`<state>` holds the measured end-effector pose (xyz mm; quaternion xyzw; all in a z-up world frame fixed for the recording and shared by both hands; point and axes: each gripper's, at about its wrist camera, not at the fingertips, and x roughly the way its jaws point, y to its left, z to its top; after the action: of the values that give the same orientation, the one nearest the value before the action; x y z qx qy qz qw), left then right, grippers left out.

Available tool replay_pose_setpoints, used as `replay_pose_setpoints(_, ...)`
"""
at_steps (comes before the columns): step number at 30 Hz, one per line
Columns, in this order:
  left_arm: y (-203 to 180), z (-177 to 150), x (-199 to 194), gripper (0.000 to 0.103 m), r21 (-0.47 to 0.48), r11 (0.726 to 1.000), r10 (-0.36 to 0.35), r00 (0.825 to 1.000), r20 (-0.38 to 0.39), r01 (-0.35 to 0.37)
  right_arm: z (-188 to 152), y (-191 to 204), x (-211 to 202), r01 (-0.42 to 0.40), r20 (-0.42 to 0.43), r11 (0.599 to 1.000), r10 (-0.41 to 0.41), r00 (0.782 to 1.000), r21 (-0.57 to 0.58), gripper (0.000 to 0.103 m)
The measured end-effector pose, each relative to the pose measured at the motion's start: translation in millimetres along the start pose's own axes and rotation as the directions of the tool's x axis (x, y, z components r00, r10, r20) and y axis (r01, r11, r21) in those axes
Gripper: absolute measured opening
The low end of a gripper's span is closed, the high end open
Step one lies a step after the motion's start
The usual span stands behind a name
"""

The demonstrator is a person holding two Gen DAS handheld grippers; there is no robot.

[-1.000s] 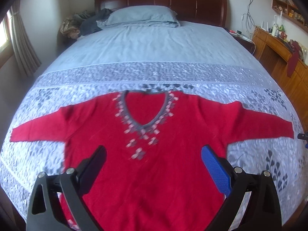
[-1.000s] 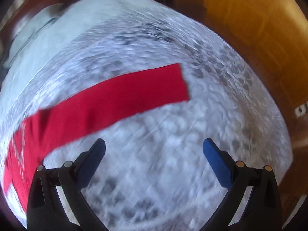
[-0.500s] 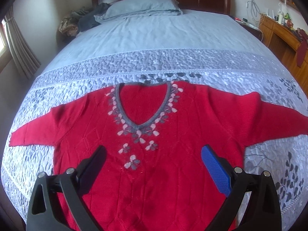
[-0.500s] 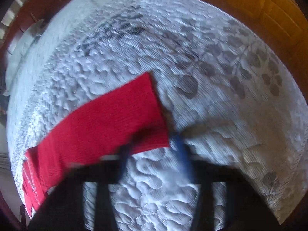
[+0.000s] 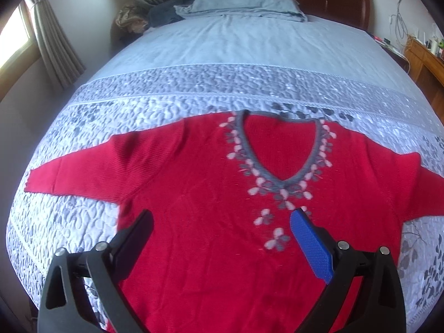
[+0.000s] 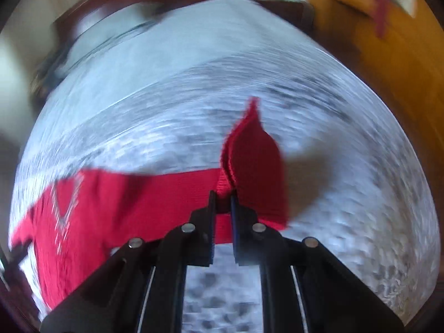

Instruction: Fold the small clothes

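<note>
Sweater (image 5: 211,222) spread flat and face up on the quilted bedspread (image 5: 194,91), neckline toward the pillow (image 5: 244,0), one sleeve stretched out to the side. Left gripper (image 5: 222,227) hovers over the sweater's chest, fingers wide apart and touching nothing, the red knit filling the gap between them. Over on the other side, the right gripper (image 6: 222,198) has its fingers clamped tight on the end of the other sleeve (image 6: 249,161), the cuff standing up in a peak above the bedspread, the sleeve trailing back toward the body. That view is blurred.
</note>
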<state>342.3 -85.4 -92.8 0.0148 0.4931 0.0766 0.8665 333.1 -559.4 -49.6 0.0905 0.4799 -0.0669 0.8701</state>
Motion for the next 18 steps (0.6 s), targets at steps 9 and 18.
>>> replay_pose_setpoints(9, 58.2, -2.3, 0.3, 0.099, -0.063, 0.998, 0.0, 1.0, -0.003, 0.0, -27.3, 227.7, 43.8, -0.206, -0.111, 0.939, 0.182, 0.977, -0.275, 0.008)
replay_pose_setpoints(18, 52.3, -5.3, 12.7, 0.099, -0.048, 0.987, -0.158, 0.986, -0.057, 0.156, -81.4, 281.2, 96.5, -0.29, -0.266, 0.931, 0.229, 0.936, -0.22, 0.029)
